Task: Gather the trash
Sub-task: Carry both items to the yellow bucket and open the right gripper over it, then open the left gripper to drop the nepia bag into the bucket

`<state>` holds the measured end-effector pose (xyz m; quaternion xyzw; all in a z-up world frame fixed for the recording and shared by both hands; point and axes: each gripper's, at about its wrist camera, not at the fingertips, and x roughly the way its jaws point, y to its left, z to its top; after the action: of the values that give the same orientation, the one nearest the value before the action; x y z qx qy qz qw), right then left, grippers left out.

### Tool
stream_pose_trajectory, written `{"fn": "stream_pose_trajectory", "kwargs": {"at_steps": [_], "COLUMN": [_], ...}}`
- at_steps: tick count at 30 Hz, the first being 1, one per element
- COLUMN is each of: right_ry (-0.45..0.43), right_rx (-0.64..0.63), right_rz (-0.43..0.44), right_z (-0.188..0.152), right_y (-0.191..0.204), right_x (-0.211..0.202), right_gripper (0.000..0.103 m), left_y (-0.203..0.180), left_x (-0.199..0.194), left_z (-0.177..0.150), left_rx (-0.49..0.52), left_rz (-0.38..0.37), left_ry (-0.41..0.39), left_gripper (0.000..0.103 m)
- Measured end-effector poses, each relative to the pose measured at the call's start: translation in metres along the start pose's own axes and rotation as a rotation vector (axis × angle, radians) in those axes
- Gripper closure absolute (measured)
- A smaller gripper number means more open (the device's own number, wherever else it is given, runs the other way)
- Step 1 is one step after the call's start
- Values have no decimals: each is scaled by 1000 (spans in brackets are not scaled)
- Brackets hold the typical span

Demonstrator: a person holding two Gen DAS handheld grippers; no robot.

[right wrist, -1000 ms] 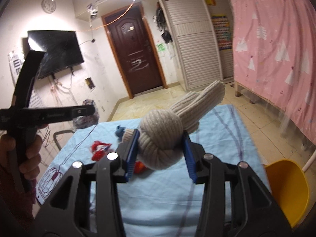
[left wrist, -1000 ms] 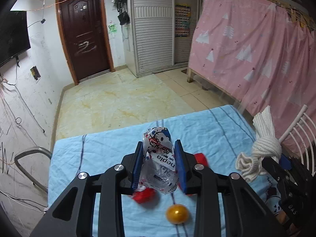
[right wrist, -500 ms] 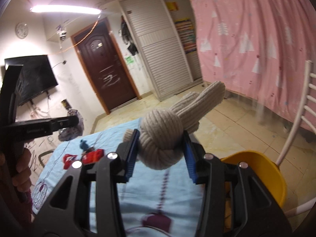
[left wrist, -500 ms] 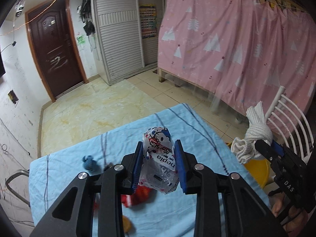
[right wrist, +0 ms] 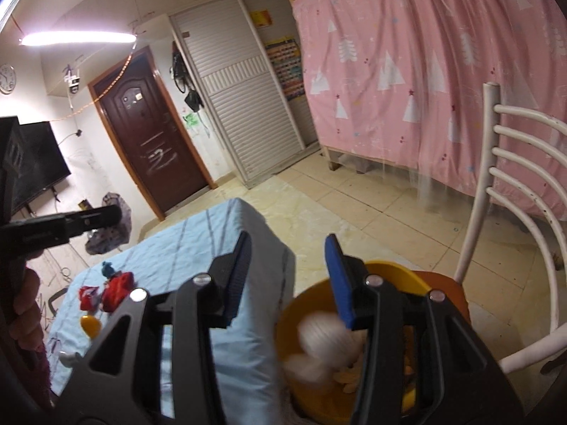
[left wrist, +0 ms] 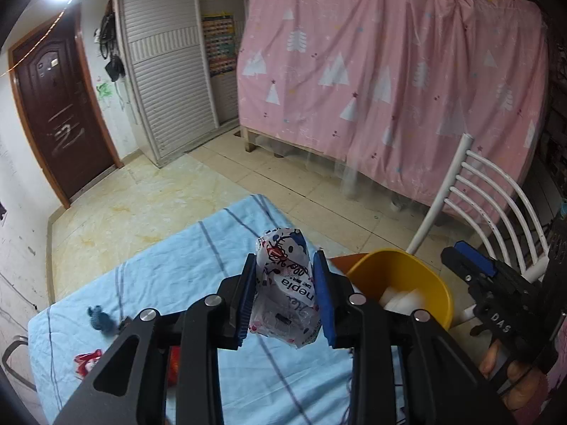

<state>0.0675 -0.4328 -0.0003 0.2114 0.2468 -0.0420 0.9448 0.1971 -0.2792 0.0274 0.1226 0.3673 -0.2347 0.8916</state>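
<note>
Left gripper (left wrist: 284, 295) pinches the tissue pack (left wrist: 284, 294), right gripper (right wrist: 288, 278) gapes empty; a careless release misses the yellow bin (left wrist: 407, 276) at 3 o'clock.

Crinkled clear wrapper (left wrist: 283, 290) — cartoon print, "nepia" lettering — pinched upright between my left fingers (left wrist: 324, 297), above the blue tablecloth's edge. Knotted cream rope (right wrist: 326, 336), blurred, lies inside the yellow bin (right wrist: 400, 272) just beside the table — my right fingers (right wrist: 338, 279) spread wide over it. Red wrappers (right wrist: 113, 288), a small orange ball (right wrist: 90, 324) and a blue scrap (left wrist: 101, 320) lie on the cloth.
</note>
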Motion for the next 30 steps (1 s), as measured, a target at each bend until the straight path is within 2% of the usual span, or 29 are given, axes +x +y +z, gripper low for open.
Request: {"fn": "stream_pose_trajectory", "kwargs": {"at_steps": [12,16,22,24,26,30], "right_ry": [-10,-28,-56,-59,-61,-60], "right_rx": [96,140,189,194,195,187], "right_rz": [-49,-59,-67,-65,-58,-48], "right_z": [-5,-6,-7,-7,-7,-7], "right_y": [-46,-63,-81,-82,-82,-78], "right_x": [-4,-10,-20,-21,-23,-23], "right_gripper": [61,61,61,61,61,61], "left_y": [-62,-85,-115,-120,-122,-120], "left_x": [30,40,51,51,51,51], "left_z": [0,-2,-1,-1,0,0], "left_rx": [68,108,143,151,147,142], "left_rz": [-161,-193,-229,-234,-237,-228], "left_ry": [55,77,109,112,113,110], "left_gripper": [80,79,69,60,55,54]}}
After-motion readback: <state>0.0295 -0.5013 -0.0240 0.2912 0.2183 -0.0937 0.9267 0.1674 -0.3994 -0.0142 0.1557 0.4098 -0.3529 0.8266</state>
